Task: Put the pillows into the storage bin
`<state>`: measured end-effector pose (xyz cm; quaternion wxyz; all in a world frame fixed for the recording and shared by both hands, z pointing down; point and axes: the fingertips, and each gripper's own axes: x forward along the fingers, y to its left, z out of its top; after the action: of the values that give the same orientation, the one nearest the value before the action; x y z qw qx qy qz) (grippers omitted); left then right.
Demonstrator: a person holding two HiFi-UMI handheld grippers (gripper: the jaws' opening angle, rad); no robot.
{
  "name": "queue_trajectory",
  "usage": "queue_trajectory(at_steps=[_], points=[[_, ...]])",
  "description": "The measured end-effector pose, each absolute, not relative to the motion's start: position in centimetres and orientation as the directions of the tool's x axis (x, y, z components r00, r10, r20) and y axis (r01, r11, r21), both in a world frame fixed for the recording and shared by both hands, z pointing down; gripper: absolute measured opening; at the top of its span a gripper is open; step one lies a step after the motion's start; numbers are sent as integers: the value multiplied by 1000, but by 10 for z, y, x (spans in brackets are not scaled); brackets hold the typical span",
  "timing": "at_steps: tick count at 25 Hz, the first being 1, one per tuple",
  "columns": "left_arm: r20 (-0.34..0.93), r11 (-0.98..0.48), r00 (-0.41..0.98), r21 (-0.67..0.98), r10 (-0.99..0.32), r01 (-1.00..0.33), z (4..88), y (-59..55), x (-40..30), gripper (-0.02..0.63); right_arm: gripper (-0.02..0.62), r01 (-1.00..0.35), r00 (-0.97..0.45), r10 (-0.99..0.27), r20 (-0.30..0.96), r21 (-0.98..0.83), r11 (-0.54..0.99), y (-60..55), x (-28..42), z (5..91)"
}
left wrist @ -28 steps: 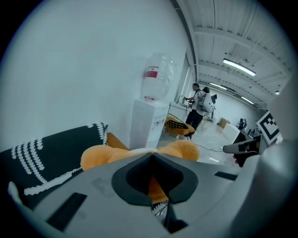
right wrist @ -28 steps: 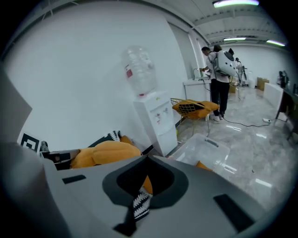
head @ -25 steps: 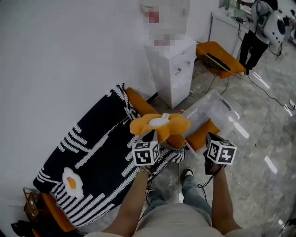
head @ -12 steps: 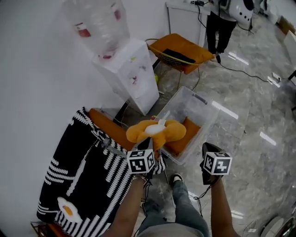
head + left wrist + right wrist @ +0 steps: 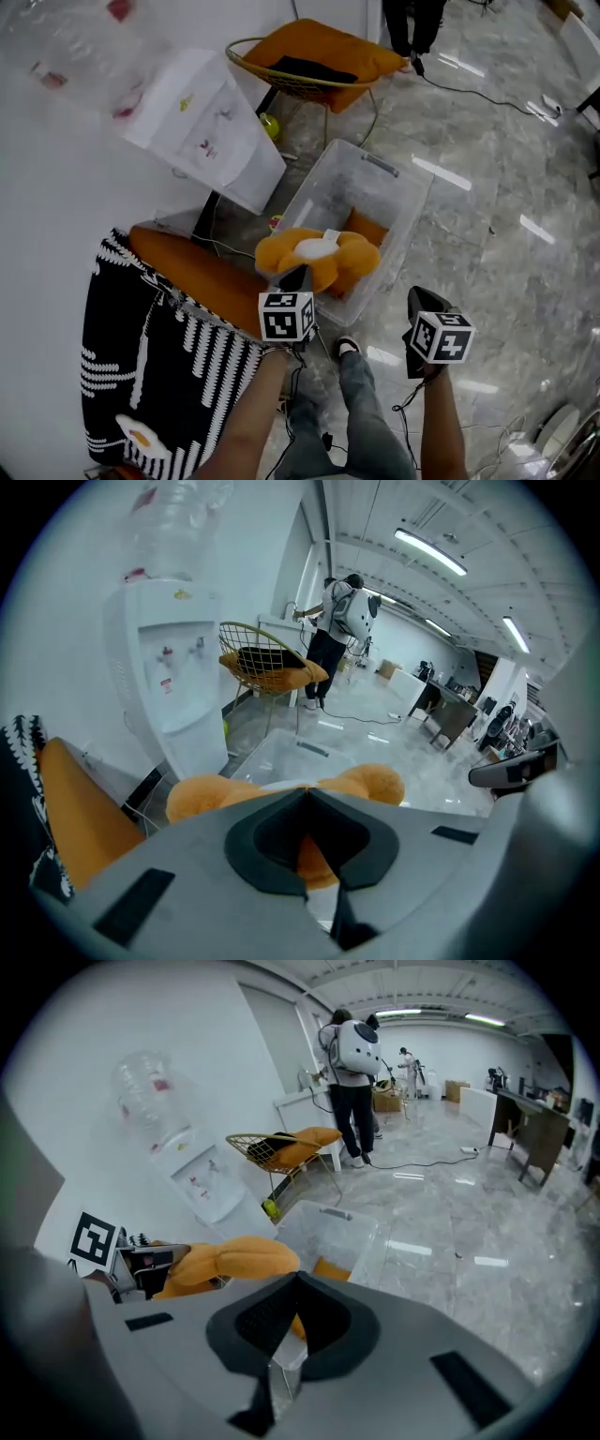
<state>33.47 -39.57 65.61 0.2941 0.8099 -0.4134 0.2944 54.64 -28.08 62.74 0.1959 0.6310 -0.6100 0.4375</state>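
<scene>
**Orange pillow pinched over the storage bin's near rim**

Head view: the left gripper (image 5: 299, 274) clamps a flower-shaped orange pillow (image 5: 317, 256), and the plush buries its jaw tips. The pillow overlaps the near rim of the clear storage bin (image 5: 413, 199), half hiding a second orange pillow (image 5: 365, 226) inside. The right gripper (image 5: 419, 303) hangs apart from the bin, its jaws hard to read here. Left gripper view: the jaws are pressed onto orange plush, which blocks most of the bin. Right gripper view: the jaws are together with nothing between them, and they cut off the bin's near end.
</scene>
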Motion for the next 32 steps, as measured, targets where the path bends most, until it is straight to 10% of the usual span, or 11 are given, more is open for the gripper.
queue_trajectory(at_steps=[6, 9, 32], points=[[704, -521, 532, 265, -470, -811, 668, -411, 367, 20, 2, -931, -106, -584, 804, -287, -225, -275, 563, 643], [724, -518, 538, 290, -431, -805, 677, -407, 369, 158, 2, -927, -101, -580, 808, -287, -239, -272, 564, 647], [682, -292, 396, 270, -615, -918, 593, -317, 178, 170, 0, -954, -275, -602, 749, -291, 74, -279, 404, 573]])
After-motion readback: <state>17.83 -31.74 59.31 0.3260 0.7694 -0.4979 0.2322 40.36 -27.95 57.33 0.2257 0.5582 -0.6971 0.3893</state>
